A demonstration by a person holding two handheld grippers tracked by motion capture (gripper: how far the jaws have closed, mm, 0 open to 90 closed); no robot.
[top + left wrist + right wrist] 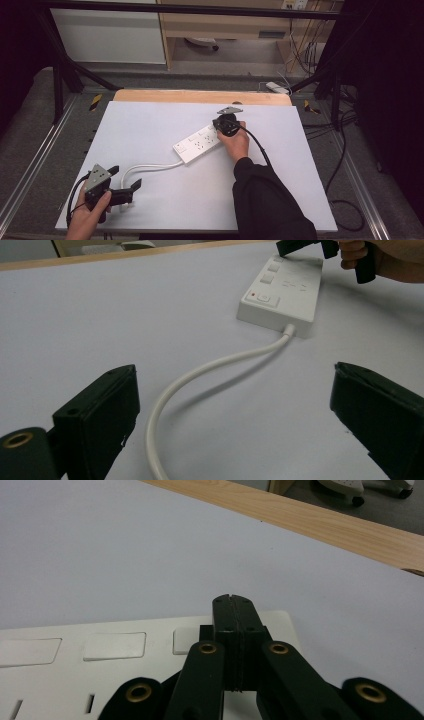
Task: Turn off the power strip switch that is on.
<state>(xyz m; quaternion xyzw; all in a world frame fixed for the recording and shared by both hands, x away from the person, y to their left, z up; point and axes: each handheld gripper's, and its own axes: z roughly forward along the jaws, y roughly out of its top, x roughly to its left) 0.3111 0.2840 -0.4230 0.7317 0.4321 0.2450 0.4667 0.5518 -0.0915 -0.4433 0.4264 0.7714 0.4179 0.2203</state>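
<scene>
Power strip (201,144) mid-table (150,125) — its cord (150,167) trails left.

Left black two-jaw gripper (125,190) held low at near-left, fingers (100,415) spread wide. Right black two-jaw gripper (223,125) extended forward, fingers (234,625) pressed together, sleeved forearm.

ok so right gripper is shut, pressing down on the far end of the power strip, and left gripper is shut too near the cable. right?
Not quite. The left gripper is open: the left gripper view shows its jaws wide apart either side of the white cable. The right gripper is shut over the power strip's far end.
</scene>
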